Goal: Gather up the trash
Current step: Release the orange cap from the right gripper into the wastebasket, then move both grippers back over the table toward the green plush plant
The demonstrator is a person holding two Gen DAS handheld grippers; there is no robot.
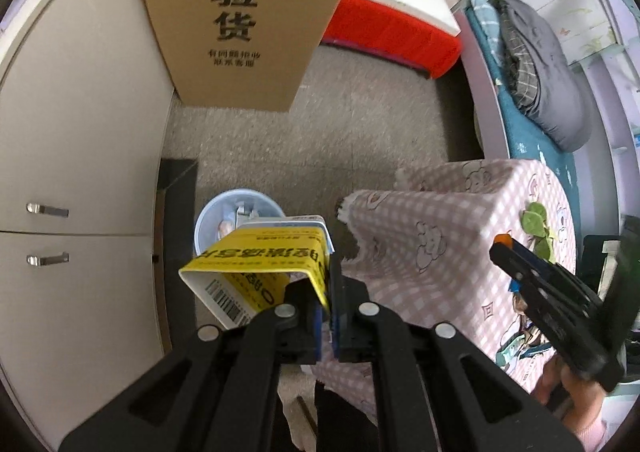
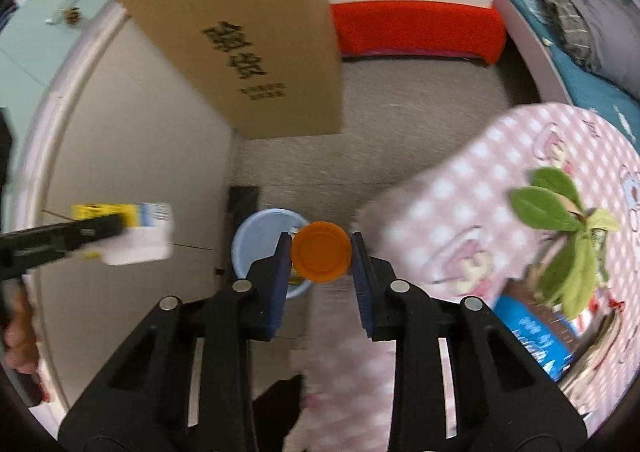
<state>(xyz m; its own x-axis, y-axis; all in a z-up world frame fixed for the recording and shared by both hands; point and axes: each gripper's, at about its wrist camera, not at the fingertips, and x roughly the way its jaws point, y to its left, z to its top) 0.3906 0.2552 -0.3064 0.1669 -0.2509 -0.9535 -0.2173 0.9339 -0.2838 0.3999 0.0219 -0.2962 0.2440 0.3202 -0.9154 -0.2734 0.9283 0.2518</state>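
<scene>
My left gripper (image 1: pixel 330 284) is shut on a yellow and white carton (image 1: pixel 256 272), held above the light blue bin (image 1: pixel 236 212) on the floor. The bin holds some scraps. My right gripper (image 2: pixel 320 252) is shut on an orange round cap or bottle top (image 2: pixel 321 252), held over the same blue bin (image 2: pixel 256 236). The left gripper with its carton (image 2: pixel 132 228) shows blurred at the left of the right wrist view. The right gripper (image 1: pixel 520 264) shows at the right of the left wrist view, over the table.
A pink checked tablecloth (image 1: pixel 452 236) covers a table at right, with a green leafy plant (image 2: pixel 560 220) and a blue packet (image 2: pixel 532 336). A tall cardboard box (image 1: pixel 248 20) stands behind the bin, a beige cabinet (image 1: pixel 80 172) at left, a red box (image 1: pixel 392 32) and bed beyond.
</scene>
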